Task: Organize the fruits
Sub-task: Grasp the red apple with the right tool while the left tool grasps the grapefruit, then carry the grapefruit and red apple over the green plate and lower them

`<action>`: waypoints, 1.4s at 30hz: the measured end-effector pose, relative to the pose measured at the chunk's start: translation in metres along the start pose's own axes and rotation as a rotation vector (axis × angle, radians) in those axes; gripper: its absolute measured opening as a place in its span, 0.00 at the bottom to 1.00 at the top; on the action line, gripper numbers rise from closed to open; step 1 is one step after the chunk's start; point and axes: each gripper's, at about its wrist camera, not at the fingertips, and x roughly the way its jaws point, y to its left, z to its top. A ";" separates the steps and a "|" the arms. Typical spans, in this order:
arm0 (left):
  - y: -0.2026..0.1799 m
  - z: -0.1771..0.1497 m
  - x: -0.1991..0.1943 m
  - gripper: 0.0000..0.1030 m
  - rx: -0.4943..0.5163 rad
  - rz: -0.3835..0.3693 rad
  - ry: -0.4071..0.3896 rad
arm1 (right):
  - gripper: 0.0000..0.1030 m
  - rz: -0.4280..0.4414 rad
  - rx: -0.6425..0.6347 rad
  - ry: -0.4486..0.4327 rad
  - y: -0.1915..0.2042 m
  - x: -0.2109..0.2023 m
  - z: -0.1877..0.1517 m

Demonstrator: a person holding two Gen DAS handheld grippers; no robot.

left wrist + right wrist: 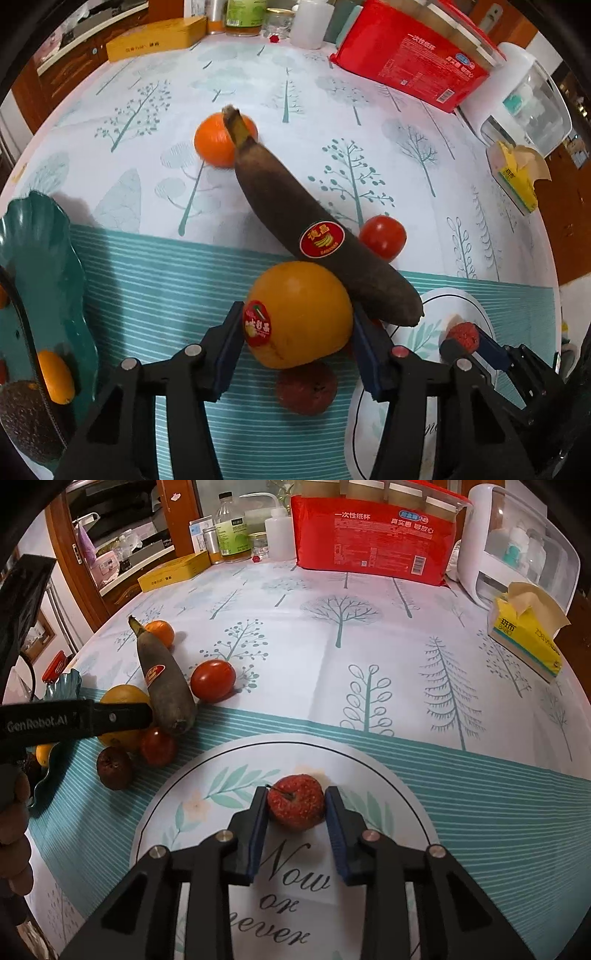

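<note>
My left gripper is shut on a large yellow-orange fruit with a red sticker, held just above the cloth. A blackened banana lies against it. A tangerine, a tomato and a dark red fruit lie nearby. My right gripper is shut on a small red bumpy fruit over the white round mat. A teal plate at the left holds a small orange fruit and an avocado.
A red package, bottles, a yellow box, a white container and a tissue box line the far and right table edges. A second tomato lies by the banana's tip.
</note>
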 end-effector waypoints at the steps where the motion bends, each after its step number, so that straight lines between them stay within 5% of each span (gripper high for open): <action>1: 0.003 0.000 0.000 0.51 -0.010 -0.007 -0.004 | 0.30 0.001 0.002 0.003 0.000 0.000 0.000; 12: 0.013 -0.008 -0.019 0.47 -0.034 -0.002 -0.021 | 0.29 -0.005 -0.003 -0.014 0.005 -0.019 0.000; 25: 0.018 -0.030 -0.135 0.47 0.075 -0.016 -0.095 | 0.29 -0.004 -0.037 -0.088 0.040 -0.086 0.004; 42: 0.161 -0.011 -0.275 0.47 0.077 0.097 -0.261 | 0.29 0.077 -0.097 -0.251 0.178 -0.176 0.059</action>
